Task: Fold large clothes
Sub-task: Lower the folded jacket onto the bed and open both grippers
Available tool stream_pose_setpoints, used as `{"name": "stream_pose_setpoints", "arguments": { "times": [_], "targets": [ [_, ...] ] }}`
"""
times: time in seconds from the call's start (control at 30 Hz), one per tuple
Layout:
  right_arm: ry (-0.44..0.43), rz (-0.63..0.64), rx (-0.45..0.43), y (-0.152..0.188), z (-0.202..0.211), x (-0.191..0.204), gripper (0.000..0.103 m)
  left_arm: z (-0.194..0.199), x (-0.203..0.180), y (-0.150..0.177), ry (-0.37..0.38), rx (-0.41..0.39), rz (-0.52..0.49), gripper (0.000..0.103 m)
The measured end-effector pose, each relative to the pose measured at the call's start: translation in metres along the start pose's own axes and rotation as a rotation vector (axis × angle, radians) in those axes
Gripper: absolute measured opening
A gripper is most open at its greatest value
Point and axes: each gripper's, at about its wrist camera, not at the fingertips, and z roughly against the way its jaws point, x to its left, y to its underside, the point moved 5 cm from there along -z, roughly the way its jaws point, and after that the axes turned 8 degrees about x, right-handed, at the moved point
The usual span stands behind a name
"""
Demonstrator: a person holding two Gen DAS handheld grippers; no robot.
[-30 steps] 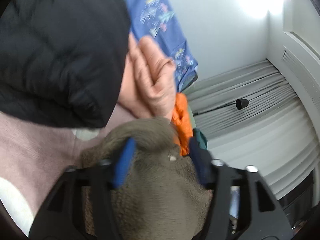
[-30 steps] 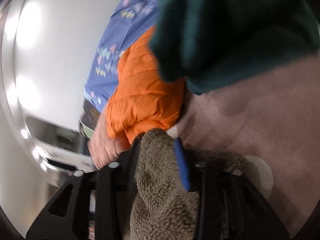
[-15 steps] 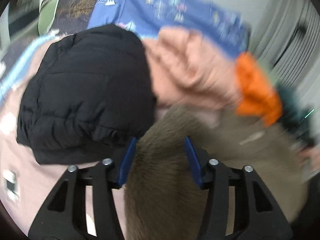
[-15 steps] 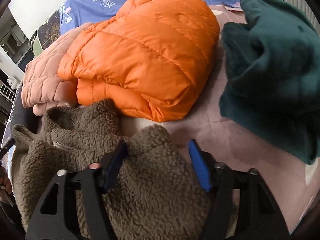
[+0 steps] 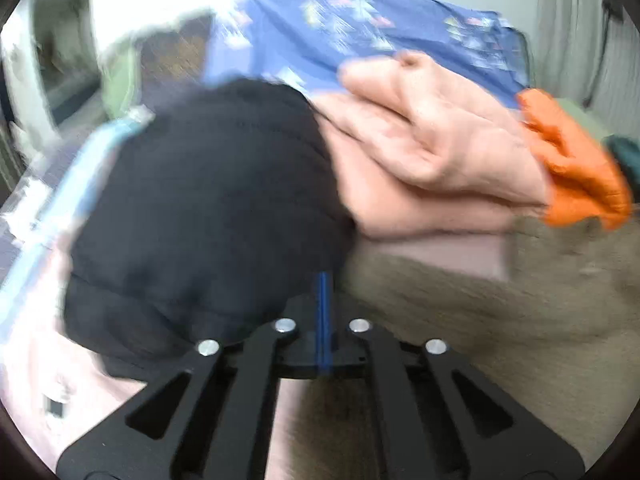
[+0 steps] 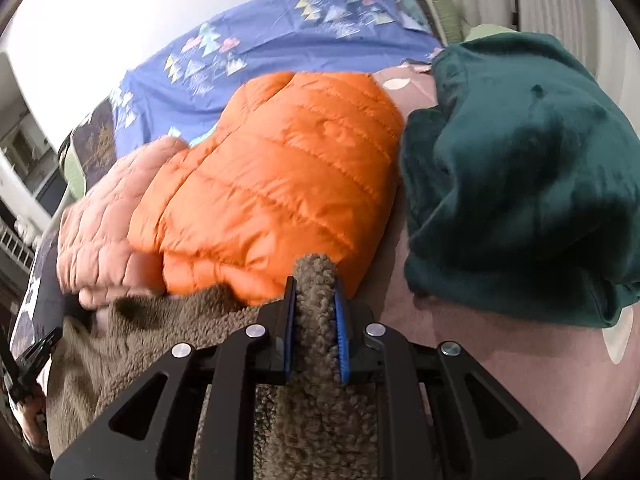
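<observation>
**Brown fleece pinched at the bed's near edge**

The brown fleece (image 6: 316,392), thick and curly-piled, lay rumpled on the pink bedcover (image 6: 500,380), touching the orange puffer jacket (image 6: 280,184). The right gripper (image 6: 315,300) had just closed, pinching a raised fold of it. The left gripper (image 5: 323,300) had just closed completely, pads together, nothing visible between them, beside the black jacket (image 5: 208,216)

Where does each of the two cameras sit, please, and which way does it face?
Left wrist: on the left tongs, aimed down across the bed at a black jacket and pink jacket; its blue pads are shut together, brown fleece beside them.
Right wrist: on the right tongs, aimed down at an orange jacket and green fleece; its pads have just closed on a fold of brown fleece.
Shared: brown fleece, pink jacket, orange jacket, blue sheet.
</observation>
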Motion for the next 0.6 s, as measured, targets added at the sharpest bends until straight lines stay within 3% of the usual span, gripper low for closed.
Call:
{"name": "stream_pose_setpoints", "arguments": {
  "times": [0.03, 0.1, 0.2, 0.27, 0.37, 0.5, 0.6],
  "targets": [
    [-0.005, -0.019, 0.018, 0.001, -0.007, -0.005, 0.016, -0.002, -0.001, -0.004, -0.03, -0.007, -0.011, 0.0],
    [0.007, -0.021, 0.054, 0.004, -0.021, -0.006, 0.016, -0.017, 0.008, 0.0, 0.032, 0.062, 0.043, 0.0],
    [-0.002, -0.027, 0.136, 0.011, -0.041, -0.01, 0.021, -0.013, 0.01, 0.005, 0.071, 0.059, 0.041, 0.0],
    [-0.022, -0.048, 0.137, 0.013, -0.038, -0.016, 0.028, -0.005, 0.012, 0.008, 0.102, 0.063, 0.043, 0.0],
    [-0.01, -0.044, 0.073, 0.018, -0.003, -0.016, 0.037, 0.023, 0.021, 0.016, 0.167, 0.041, 0.059, 0.007],
    [-0.054, 0.025, -0.029, 0.05, 0.069, 0.001, 0.041, 0.087, 0.04, 0.027, 0.242, -0.061, 0.081, 0.015],
    [-0.133, 0.025, -0.076, 0.09, 0.114, 0.01, 0.058, 0.156, 0.055, 0.039, 0.376, -0.172, 0.111, 0.025]
  ]
}}
